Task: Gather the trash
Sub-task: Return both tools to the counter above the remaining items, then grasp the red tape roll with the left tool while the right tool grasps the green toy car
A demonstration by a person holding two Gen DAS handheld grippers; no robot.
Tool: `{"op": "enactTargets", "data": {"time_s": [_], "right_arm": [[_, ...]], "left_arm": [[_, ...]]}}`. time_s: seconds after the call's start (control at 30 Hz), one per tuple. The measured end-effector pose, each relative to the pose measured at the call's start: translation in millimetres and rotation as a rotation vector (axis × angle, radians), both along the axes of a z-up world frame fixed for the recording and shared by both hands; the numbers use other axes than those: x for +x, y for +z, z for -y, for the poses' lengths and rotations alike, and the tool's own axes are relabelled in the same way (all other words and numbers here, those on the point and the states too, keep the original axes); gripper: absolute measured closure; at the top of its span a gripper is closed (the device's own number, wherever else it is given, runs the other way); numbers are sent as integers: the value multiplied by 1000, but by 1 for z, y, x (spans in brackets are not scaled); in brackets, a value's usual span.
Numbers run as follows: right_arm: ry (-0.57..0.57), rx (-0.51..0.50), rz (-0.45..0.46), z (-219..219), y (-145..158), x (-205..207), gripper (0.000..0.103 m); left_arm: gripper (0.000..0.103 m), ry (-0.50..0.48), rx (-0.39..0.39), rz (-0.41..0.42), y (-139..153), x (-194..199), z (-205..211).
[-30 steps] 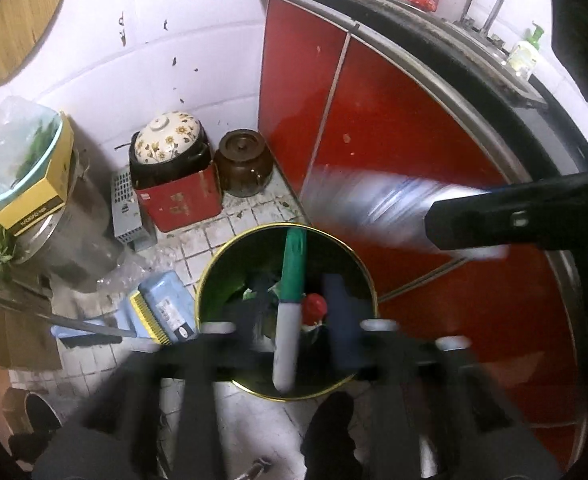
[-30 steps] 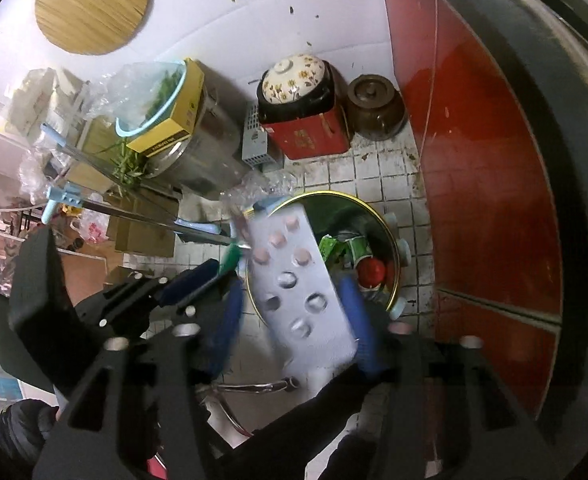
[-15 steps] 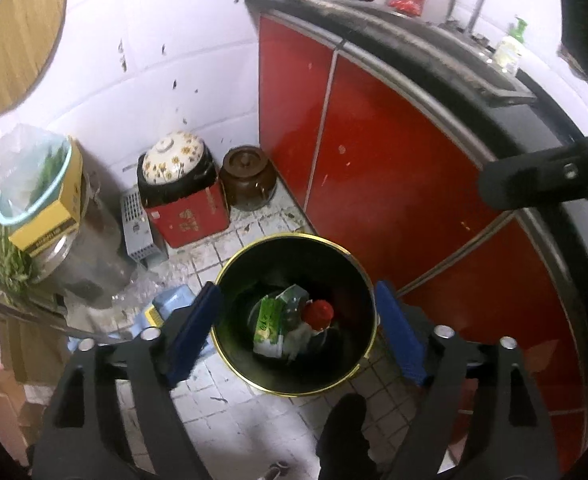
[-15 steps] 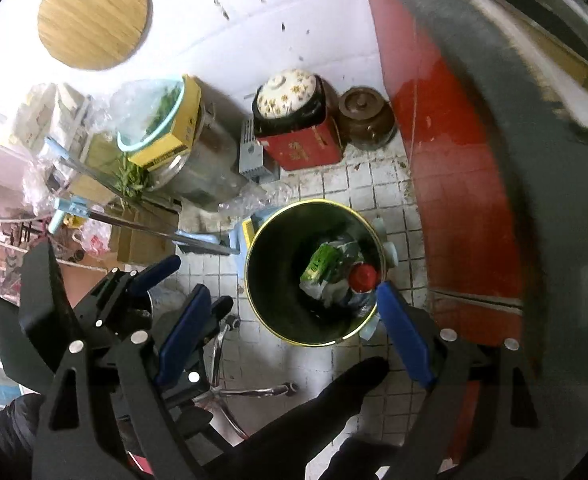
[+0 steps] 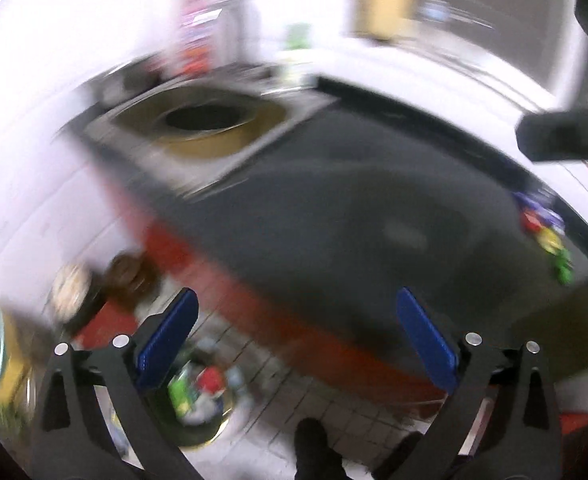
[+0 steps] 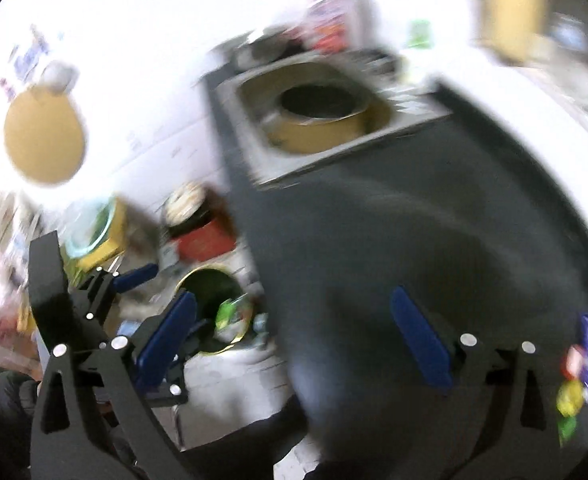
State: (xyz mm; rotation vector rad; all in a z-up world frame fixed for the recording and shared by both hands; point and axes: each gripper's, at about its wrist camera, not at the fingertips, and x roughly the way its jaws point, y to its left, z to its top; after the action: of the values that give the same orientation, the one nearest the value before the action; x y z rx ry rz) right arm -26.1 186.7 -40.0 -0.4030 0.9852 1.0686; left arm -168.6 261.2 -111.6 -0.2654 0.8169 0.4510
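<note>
Both views are blurred by motion. My left gripper (image 5: 294, 300) is open and empty, above the edge of the dark countertop (image 5: 373, 208). The gold-rimmed trash bin (image 5: 198, 400) stands on the floor low at the left, with green, red and white trash in it. My right gripper (image 6: 292, 304) is open and empty too. The bin shows in the right wrist view (image 6: 214, 312) beside the left finger. A colourful wrapper (image 5: 545, 236) lies on the countertop at the right; it also shows in the right wrist view (image 6: 581, 368). The left gripper's body (image 6: 74, 300) shows at the left.
A sink (image 5: 214, 128) holding a yellow-sided pot (image 6: 317, 120) is set in the far countertop. Red cabinet fronts (image 5: 254, 304) run below it. A red box with a patterned lid (image 6: 198, 224) and a yellow box (image 6: 106, 232) stand on the floor by the wall.
One second ago the left gripper held a green marker and the right a pill blister over the bin; both were dropped in. Both grippers have since swung up toward the countertop.
</note>
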Motion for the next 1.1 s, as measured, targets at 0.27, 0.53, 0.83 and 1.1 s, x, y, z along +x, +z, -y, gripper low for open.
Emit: {"op": "enactTargets", "data": {"time_s": [0.27,0.53,0.83,1.1], "right_arm": [[-445,7,106,193,37,76,8],[-694,-21,100,323,26,91,8],[-754,-36,74,343,7,83,8],[-774,-66,42,345,-30,104,8]], "left_arm": [[7,-397,14,34,35,127,136],[7,-597,65,-1,34,179,229],[7,-670,102,-39,25,203,249],[7,-733,140,-90,-7,234,250]]}}
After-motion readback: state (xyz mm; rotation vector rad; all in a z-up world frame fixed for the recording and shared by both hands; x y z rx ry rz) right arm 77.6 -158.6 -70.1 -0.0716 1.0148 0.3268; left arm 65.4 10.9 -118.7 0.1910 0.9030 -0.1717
